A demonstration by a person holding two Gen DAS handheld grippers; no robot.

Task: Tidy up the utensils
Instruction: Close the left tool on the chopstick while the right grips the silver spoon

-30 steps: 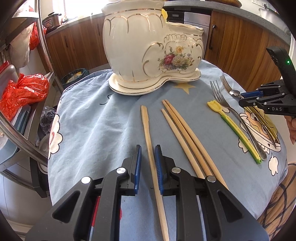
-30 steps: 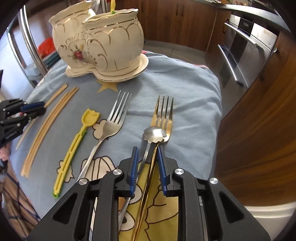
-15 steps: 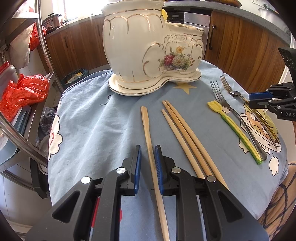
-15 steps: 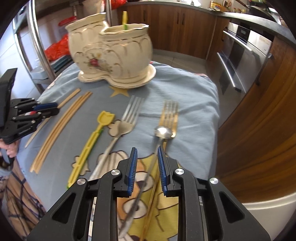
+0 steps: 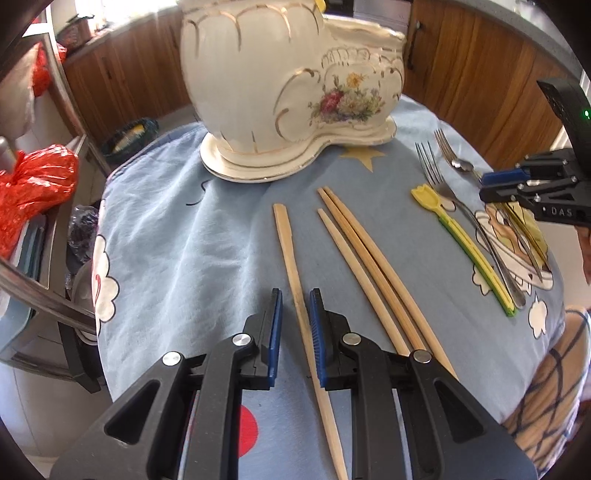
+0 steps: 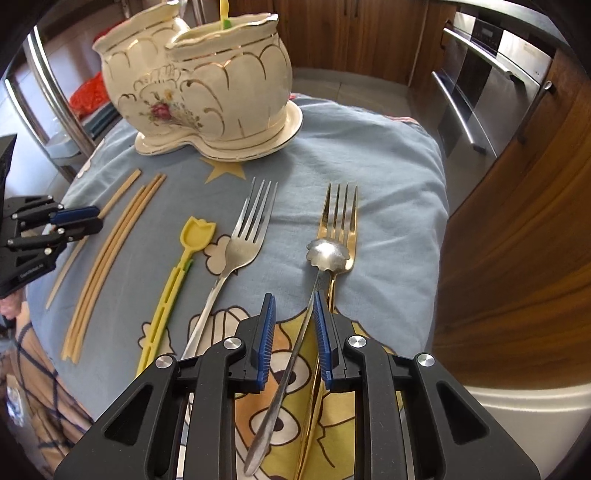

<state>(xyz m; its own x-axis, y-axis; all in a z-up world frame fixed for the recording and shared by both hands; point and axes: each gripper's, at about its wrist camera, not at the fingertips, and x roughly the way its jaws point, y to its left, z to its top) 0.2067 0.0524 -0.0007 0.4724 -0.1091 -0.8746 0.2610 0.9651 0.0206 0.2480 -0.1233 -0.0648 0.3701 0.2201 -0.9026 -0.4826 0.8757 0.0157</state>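
Observation:
A cream boot-shaped ceramic holder stands at the back of the blue cloth. My left gripper hangs open over a single wooden chopstick, which runs between its jaws near the right pad with a gap left. Three more chopsticks lie beside it. My right gripper is open around the handle of a small silver spoon, whose bowl rests on a gold fork. A silver fork and a yellow plastic pick lie to its left.
A yellow utensil stands in the holder. A red plastic bag and a metal rack are off the table's left. A steel oven and wooden cabinets are beyond the right edge. A person's checked sleeve is at the near edge.
The left view has tipped a little toward the holder, which now looks larger. The right view swung up and came back down. Chopstick and spoon lie where they were.

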